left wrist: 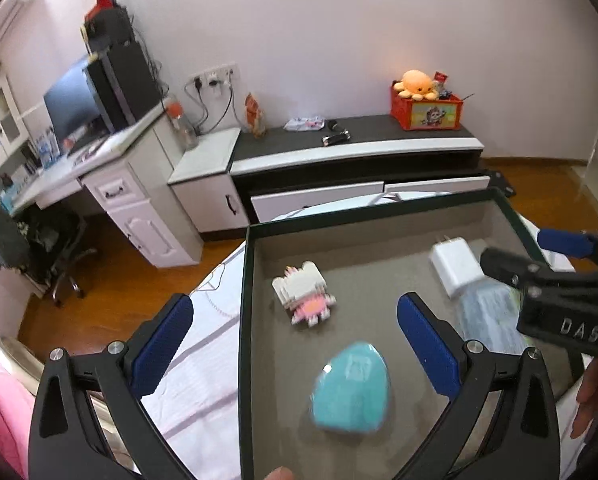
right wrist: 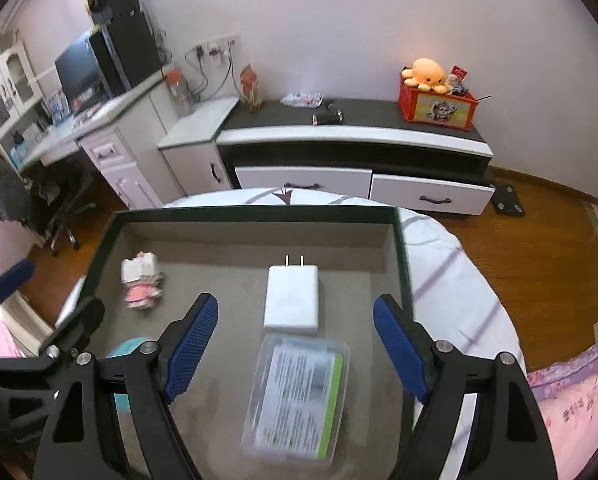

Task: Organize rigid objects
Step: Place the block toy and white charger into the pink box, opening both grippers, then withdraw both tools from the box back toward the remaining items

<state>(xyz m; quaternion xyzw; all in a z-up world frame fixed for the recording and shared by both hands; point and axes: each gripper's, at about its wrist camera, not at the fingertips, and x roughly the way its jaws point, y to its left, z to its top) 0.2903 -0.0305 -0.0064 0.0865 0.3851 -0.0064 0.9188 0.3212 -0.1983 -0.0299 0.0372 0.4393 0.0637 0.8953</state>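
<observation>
A shallow tray with a dark green rim (left wrist: 243, 320) (right wrist: 259, 213) and grey floor lies on a bed. In it are a block-built kitty figure (left wrist: 303, 296) (right wrist: 143, 286), a teal egg-shaped object (left wrist: 351, 388) (right wrist: 127, 350), a white plug charger (left wrist: 455, 266) (right wrist: 292, 296) and a clear plastic case with a green-edged label (right wrist: 299, 396) (left wrist: 487, 320). My left gripper (left wrist: 294, 301) (right wrist: 53, 292) hovers open above the teal object, touching nothing. My right gripper (right wrist: 295, 299) (left wrist: 515, 248) is open over the clear case and charger, its pads clear of both.
The bed's white striped sheet (right wrist: 459, 280) surrounds the tray. Beyond it stand a low black-and-white cabinet (right wrist: 359, 136) with a red box and orange plush (right wrist: 427, 74), a white desk with a monitor (left wrist: 71, 100), and an office chair (left wrist: 59, 252) on the wood floor.
</observation>
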